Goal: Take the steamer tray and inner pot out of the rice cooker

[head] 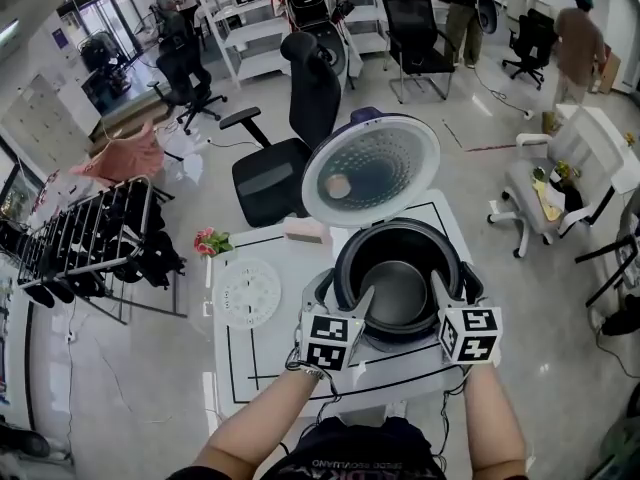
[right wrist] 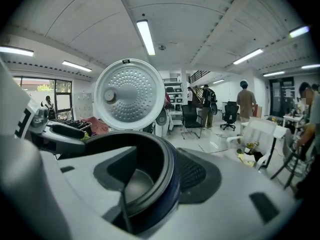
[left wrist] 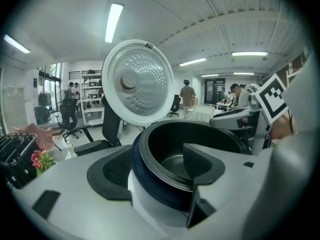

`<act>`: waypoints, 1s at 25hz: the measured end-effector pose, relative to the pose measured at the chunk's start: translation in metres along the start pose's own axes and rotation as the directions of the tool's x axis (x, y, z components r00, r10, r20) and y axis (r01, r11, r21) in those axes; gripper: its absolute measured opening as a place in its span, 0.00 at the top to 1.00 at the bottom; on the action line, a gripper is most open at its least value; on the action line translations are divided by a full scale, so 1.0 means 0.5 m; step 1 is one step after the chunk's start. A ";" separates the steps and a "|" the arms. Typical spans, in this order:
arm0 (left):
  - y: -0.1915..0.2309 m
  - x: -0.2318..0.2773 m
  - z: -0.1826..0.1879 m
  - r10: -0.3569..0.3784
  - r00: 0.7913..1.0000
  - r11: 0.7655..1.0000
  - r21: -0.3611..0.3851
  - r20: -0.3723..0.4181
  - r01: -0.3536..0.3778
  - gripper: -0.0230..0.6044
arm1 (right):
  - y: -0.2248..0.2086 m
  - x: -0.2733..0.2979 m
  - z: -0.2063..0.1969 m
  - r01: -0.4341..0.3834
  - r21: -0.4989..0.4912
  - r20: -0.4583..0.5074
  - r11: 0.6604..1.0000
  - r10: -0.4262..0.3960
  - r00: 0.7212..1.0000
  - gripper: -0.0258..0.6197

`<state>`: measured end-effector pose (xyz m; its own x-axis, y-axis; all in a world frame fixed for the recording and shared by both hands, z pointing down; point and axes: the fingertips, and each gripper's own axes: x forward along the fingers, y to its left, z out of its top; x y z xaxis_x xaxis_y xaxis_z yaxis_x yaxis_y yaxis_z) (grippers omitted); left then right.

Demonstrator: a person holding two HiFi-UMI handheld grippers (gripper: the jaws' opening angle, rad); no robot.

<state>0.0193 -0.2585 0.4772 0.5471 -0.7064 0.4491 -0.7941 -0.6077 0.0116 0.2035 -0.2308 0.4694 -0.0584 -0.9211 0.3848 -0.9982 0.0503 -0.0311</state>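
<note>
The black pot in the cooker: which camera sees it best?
The head view: it looks down into the inner pot, showing nearly its whole rim and bottom. The left gripper view shows it side-on, partly hidden; the right gripper view shows only one side.

Table (head: 270, 353): cooker (head: 343, 268), steamer tray (head: 249, 292), perhaps flowers (head: 212, 240)

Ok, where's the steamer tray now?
In the head view the steamer tray lies flat on the table, left of the rice cooker and near the pink flowers.
</note>
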 end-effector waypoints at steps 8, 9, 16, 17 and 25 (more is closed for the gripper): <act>-0.003 0.005 -0.011 0.076 0.997 0.997 -0.020 -0.024 -0.077 0.47 | -0.005 0.012 -0.022 -0.049 -0.008 -0.033 0.999 0.049 0.998 0.60; -0.004 0.005 -0.013 0.085 0.996 0.996 -0.025 -0.027 -0.086 0.47 | -0.004 0.011 -0.024 -0.055 -0.012 -0.036 0.998 0.054 0.998 0.60; 0.005 0.009 -0.024 0.164 0.986 0.985 -0.052 -0.032 -0.166 0.48 | -0.001 0.021 -0.042 -0.074 -0.022 -0.060 0.997 0.072 0.996 0.60; 0.007 0.009 -0.024 0.177 0.984 0.982 -0.060 -0.031 -0.178 0.48 | 0.000 0.022 -0.043 -0.069 -0.027 -0.062 0.997 0.068 0.996 0.60; 0.019 0.010 -0.027 0.276 0.961 0.956 -0.098 -0.023 -0.277 0.56 | -0.001 0.024 -0.048 -0.006 -0.094 -0.080 0.996 -0.001 0.997 0.62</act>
<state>0.0110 -0.2630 0.4915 0.3007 -0.8378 0.4558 -0.9364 -0.3501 -0.0257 0.2030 -0.2329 0.4960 -0.0576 -0.8874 0.4573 -0.9943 0.0920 0.0532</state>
